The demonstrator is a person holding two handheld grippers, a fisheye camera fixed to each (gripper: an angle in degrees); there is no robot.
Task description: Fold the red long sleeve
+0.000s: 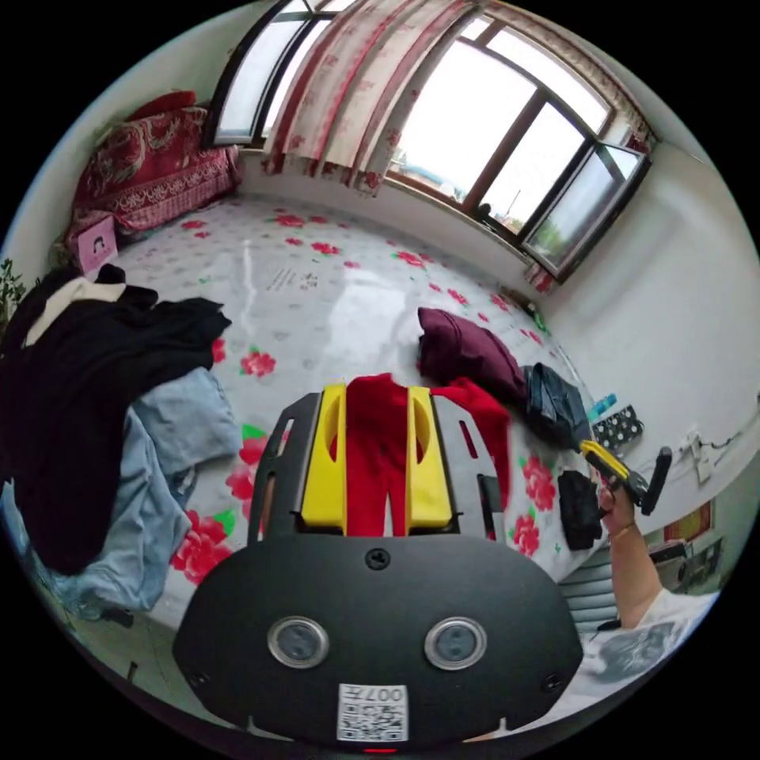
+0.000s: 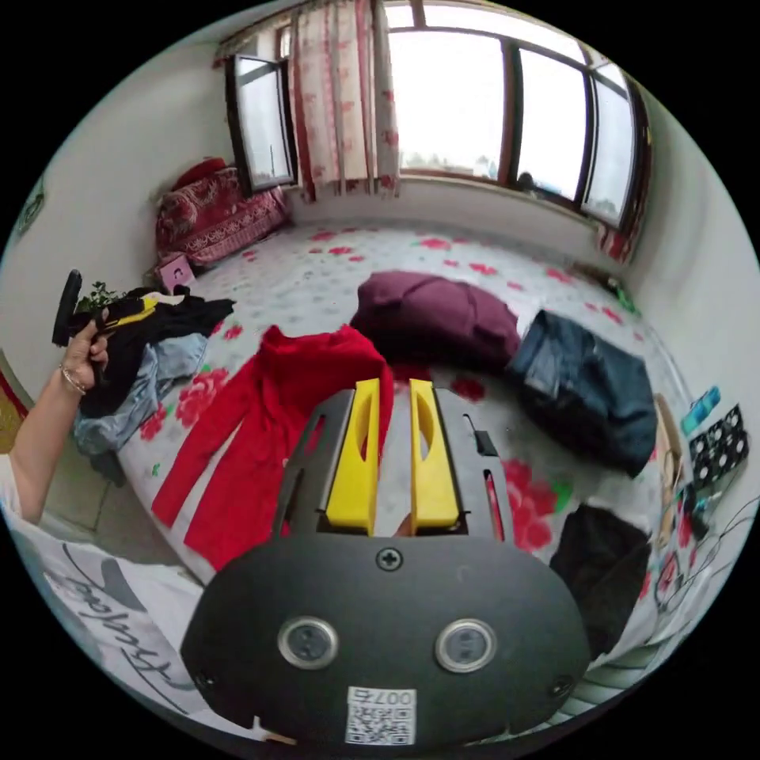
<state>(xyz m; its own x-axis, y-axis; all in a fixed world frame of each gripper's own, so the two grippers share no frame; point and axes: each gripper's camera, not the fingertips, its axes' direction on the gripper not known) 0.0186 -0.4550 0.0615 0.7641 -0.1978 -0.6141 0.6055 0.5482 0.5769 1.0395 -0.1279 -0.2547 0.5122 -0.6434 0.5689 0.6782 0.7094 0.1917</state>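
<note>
- The left claw (image 1: 378, 459), its yellow jaws spread with nothing pinched, hangs above the red knit long-sleeve top (image 2: 269, 419); the right claw (image 2: 393, 455) has its jaws a narrow gap apart and is also empty. Both look raised clear of the cloth, probably to size up the first grasp.
- The red top lies flat on the flower-printed bed sheet (image 2: 443, 245), one sleeve stretched toward the bed's edge (handy for folding inward).
- Beyond it sit a maroon folded garment (image 2: 431, 313) and dark blue folded jeans (image 2: 590, 388), seemingly finished work.
- A heap of black and light blue clothes (image 1: 103, 427) waits off to one side.
- Farthest, a curtained window (image 2: 475, 103).
</note>
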